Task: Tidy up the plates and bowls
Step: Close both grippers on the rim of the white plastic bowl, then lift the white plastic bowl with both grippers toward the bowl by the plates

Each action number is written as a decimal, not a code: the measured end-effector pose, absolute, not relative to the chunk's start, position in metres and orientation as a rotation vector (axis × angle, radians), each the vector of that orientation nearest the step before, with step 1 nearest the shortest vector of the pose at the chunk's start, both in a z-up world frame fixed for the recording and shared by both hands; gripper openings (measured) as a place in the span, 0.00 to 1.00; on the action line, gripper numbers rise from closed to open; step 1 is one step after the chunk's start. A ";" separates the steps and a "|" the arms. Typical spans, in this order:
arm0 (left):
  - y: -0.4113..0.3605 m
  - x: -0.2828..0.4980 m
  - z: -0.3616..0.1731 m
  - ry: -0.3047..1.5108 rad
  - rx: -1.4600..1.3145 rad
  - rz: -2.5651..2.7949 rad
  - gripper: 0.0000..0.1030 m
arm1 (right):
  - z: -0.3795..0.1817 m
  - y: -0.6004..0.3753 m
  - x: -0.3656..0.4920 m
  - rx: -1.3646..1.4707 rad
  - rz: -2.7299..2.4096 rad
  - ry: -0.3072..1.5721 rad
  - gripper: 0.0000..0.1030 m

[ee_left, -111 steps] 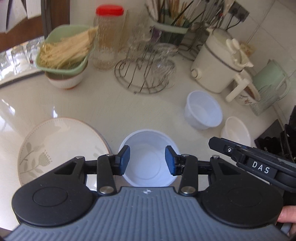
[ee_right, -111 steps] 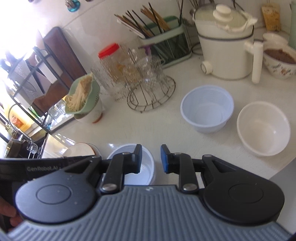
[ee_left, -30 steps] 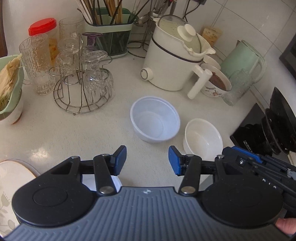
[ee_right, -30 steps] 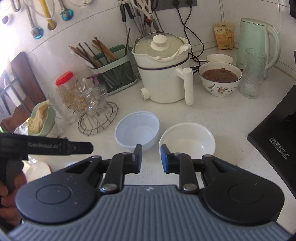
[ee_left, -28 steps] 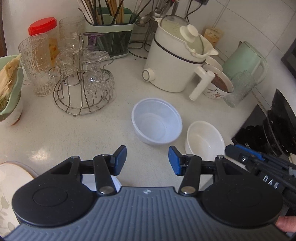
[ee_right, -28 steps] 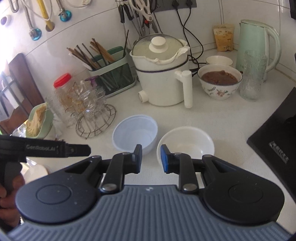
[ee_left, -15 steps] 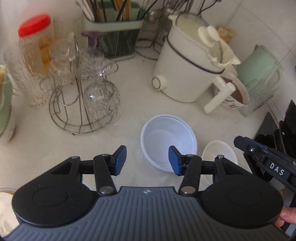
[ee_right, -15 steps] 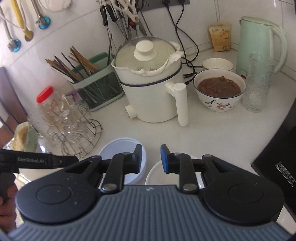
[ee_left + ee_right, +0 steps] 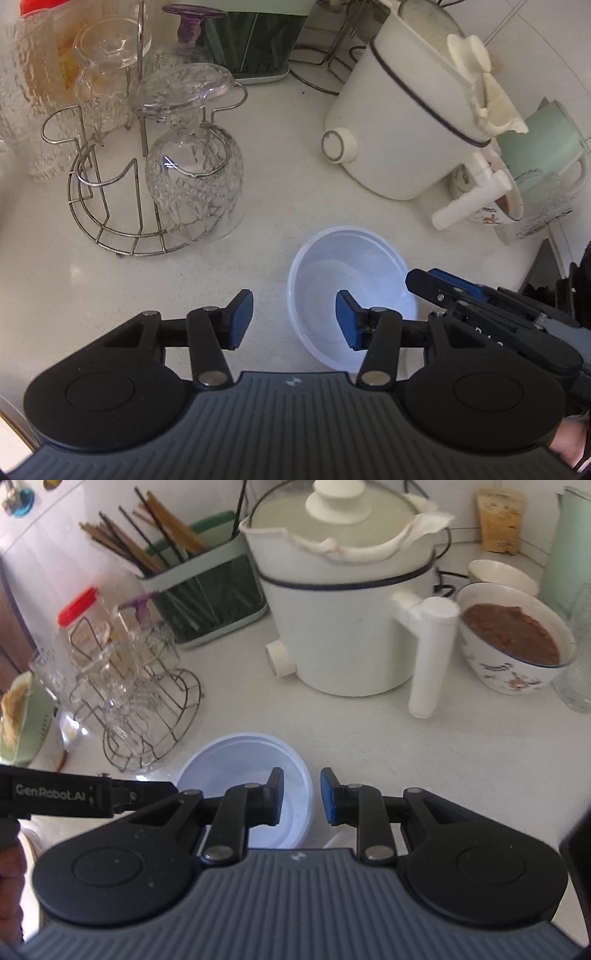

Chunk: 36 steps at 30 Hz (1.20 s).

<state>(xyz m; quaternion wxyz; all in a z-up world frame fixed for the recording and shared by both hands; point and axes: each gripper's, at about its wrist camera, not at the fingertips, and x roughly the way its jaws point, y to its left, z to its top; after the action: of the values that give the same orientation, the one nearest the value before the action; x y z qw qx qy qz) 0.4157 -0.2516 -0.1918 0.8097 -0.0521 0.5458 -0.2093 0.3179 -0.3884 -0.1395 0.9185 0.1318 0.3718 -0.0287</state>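
A translucent white plastic bowl [image 9: 354, 273] stands empty on the white counter; it also shows in the right wrist view [image 9: 236, 760]. My left gripper [image 9: 294, 317] is open and empty, its jaws straddling the bowl's left rim, the right pad over the bowl's inside. My right gripper [image 9: 301, 797] is open a little and empty, its jaws straddling the bowl's right rim. A second white bowl [image 9: 334, 840] is almost hidden under the right gripper. The right gripper also reaches over the bowl's right side in the left wrist view [image 9: 480, 306].
A wire rack with upturned glasses [image 9: 173, 166] stands to the left. A white electric pot [image 9: 351, 602] stands behind the bowl, its handle pointing forward. A bowl of brown food [image 9: 513, 638], a glass, a green kettle [image 9: 543, 144] and a chopstick holder [image 9: 207, 602] lie beyond. A dark stove edge [image 9: 546, 269] is on the right.
Both grippers have moved forward and down onto the translucent bowl, which now sits between them. The second white bowl has slipped under the right gripper. Neither gripper's jaws have changed.
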 end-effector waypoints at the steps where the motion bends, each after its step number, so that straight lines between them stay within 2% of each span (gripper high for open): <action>1: -0.252 0.417 -0.193 1.167 -0.112 -0.441 0.53 | -0.142 -0.388 0.321 0.264 -0.059 0.770 0.25; 8: -0.253 0.422 -0.203 1.208 -0.140 -0.418 0.30 | -0.153 -0.385 0.336 0.233 -0.045 0.805 0.23; 10: -0.254 0.422 -0.203 1.203 -0.152 -0.419 0.28 | -0.156 -0.385 0.338 0.242 -0.070 0.801 0.18; 16: -0.260 0.425 -0.206 1.206 -0.150 -0.419 0.17 | -0.164 -0.387 0.341 0.275 -0.055 0.826 0.17; 20: -0.265 0.425 -0.210 1.207 -0.128 -0.418 0.10 | -0.168 -0.389 0.345 0.270 -0.048 0.844 0.12; 28: -0.258 0.425 -0.203 1.213 -0.199 -0.440 0.10 | -0.165 -0.396 0.340 0.321 -0.047 0.842 0.12; 36: -0.247 0.416 -0.163 1.169 -0.234 -0.467 0.10 | -0.141 -0.393 0.322 0.335 -0.040 0.794 0.12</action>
<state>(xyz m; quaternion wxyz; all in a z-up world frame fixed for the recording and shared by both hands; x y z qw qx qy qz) 0.4156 -0.2465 -0.1634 0.8018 -0.1091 0.5456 -0.2180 0.3224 -0.3928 -0.1413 0.9085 0.1622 0.3847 -0.0192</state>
